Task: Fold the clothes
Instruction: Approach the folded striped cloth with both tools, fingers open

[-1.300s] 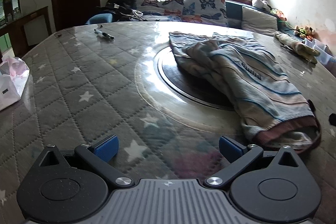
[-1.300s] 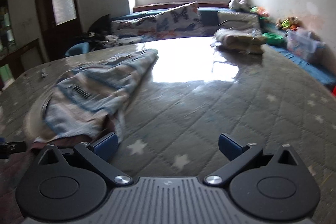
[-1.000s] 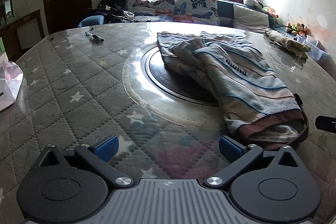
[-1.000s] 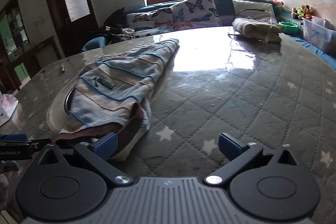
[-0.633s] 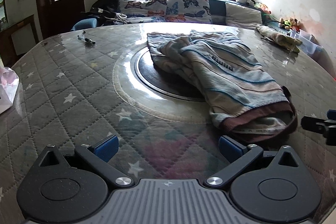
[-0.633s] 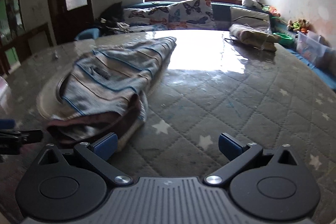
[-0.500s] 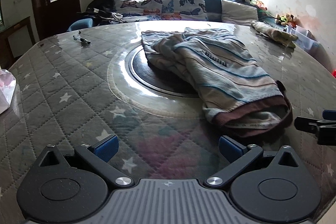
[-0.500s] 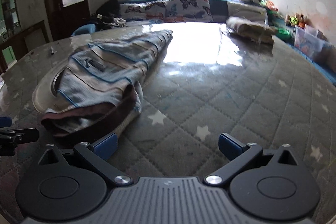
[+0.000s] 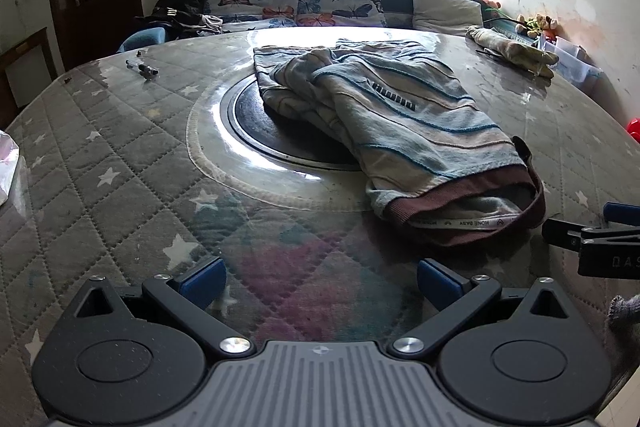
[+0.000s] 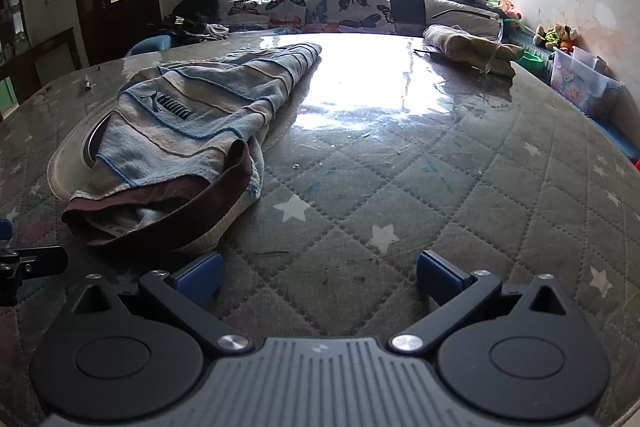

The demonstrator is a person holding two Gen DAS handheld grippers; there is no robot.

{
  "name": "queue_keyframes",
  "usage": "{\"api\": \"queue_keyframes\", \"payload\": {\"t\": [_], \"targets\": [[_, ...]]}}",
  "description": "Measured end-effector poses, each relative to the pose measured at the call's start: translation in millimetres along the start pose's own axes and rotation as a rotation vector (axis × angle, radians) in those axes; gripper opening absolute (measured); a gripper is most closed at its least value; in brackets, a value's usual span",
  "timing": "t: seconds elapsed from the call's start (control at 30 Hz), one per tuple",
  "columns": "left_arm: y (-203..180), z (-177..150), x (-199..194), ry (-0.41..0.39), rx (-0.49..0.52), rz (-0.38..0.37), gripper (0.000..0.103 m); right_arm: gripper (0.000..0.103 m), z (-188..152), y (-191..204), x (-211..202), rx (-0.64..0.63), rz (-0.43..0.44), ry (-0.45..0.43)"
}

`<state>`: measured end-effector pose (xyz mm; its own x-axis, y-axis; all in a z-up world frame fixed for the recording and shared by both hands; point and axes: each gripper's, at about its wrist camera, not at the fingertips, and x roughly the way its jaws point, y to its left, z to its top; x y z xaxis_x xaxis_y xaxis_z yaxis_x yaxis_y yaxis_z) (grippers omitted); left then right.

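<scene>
Far left of the round table point(image 9: 100, 155), seen from the left wrist camera: a pen-like item point(image 9: 142, 67) lies near the far rim, well apart from the garment. The table wears a grey quilted star-print cover under a glossy clear sheet; at its centre sits a dark turntable disc point(image 9: 264, 131).

Left gripper point(image 9: 318, 277) hovers low over the near edge of the table, jaws spread wide, nothing between the blue pads point(image 9: 202, 275). Bare cover shows in the gap.

Striped shorts point(image 9: 400, 123) lie crumpled, part on the disc, part spilling off it toward the near right. Long axis runs from the far side of the disc diagonally to the near right rim. The brown waistband point(image 9: 472, 223) is the near end, gaping open, label tape visible inside; leg hems point toward the window. Printed logo faces up.

Right gripper point(image 10: 318, 275) hovers just right of the waistband, jaws likewise wide apart and empty; its left pad point(image 10: 198, 277) sits near the waistband, contact unclear. Its tip shows at the right edge of the left view.

Far right of the table: a folded beige bundle point(image 10: 468, 47) near the rim
</scene>
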<state>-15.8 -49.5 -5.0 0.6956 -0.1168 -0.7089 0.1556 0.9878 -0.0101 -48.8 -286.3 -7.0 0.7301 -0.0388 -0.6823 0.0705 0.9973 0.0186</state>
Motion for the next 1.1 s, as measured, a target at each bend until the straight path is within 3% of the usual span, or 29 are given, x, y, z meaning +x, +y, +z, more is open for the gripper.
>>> {"api": "queue_keyframes", "payload": {"t": [0.8, 1.1], "targets": [[-15.0, 9.2, 7.1, 0.043, 0.034, -0.029, 0.103, 0.102, 3.3, 7.2, -9.0, -0.02, -0.005, -0.034], [-17.0, 13.4, 7.2, 0.052, 0.044, -0.027, 0.103, 0.102, 11.6, 14.2, -19.9, -0.054, 0.036, -0.064]]}}
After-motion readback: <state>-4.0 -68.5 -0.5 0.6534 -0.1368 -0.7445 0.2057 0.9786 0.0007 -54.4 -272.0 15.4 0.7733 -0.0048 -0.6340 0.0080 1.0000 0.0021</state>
